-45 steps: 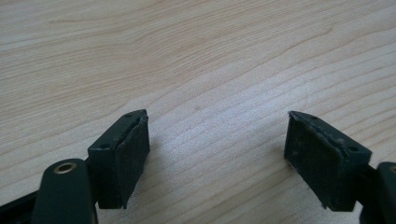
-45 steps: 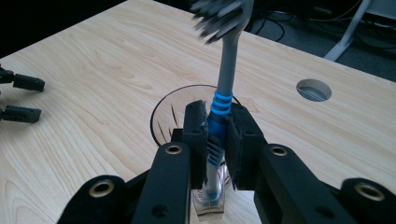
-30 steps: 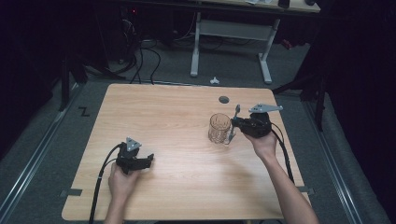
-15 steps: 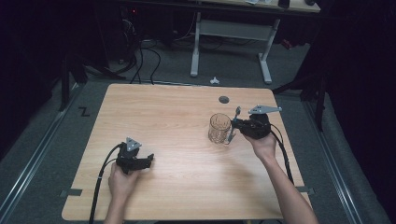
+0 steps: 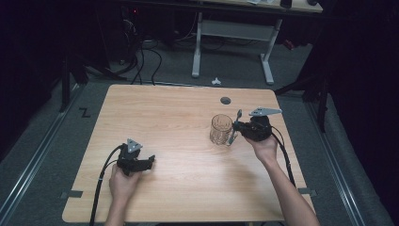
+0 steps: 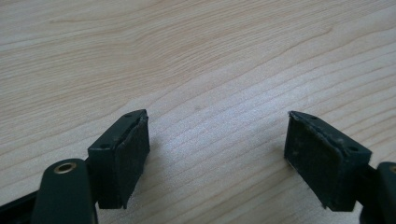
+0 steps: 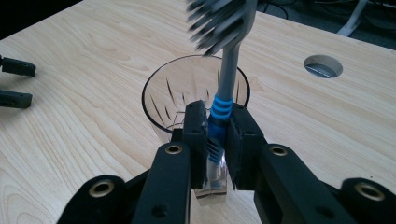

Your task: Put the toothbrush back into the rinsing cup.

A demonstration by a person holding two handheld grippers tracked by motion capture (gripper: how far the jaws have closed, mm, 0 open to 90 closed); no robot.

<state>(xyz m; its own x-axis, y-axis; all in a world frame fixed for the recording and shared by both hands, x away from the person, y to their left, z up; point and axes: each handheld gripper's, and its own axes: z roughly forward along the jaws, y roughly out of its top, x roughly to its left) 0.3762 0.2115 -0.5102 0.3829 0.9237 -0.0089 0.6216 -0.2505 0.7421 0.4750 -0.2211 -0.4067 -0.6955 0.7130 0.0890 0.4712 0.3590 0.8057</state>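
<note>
A clear glass cup (image 5: 220, 128) stands on the wooden table (image 5: 179, 117), right of centre. My right gripper (image 5: 235, 128) sits just to the cup's right, shut on a grey toothbrush (image 7: 226, 65) with blue rings. In the right gripper view the brush stands upright between the pads (image 7: 196, 122), bristle head up, at the near rim of the cup (image 7: 195, 91). My left gripper (image 5: 149, 162) rests low over the table at the front left, held by a hand. Its jaws stand wide apart in the left gripper view, pads (image 6: 122, 156) with nothing but bare wood between them.
A round cable hole (image 5: 226, 100) lies in the table behind the cup. Cables trail from both grippers off the front edge. Beyond the table's far edge stand white desk legs (image 5: 196, 47) and floor cables. Dark floor surrounds the table.
</note>
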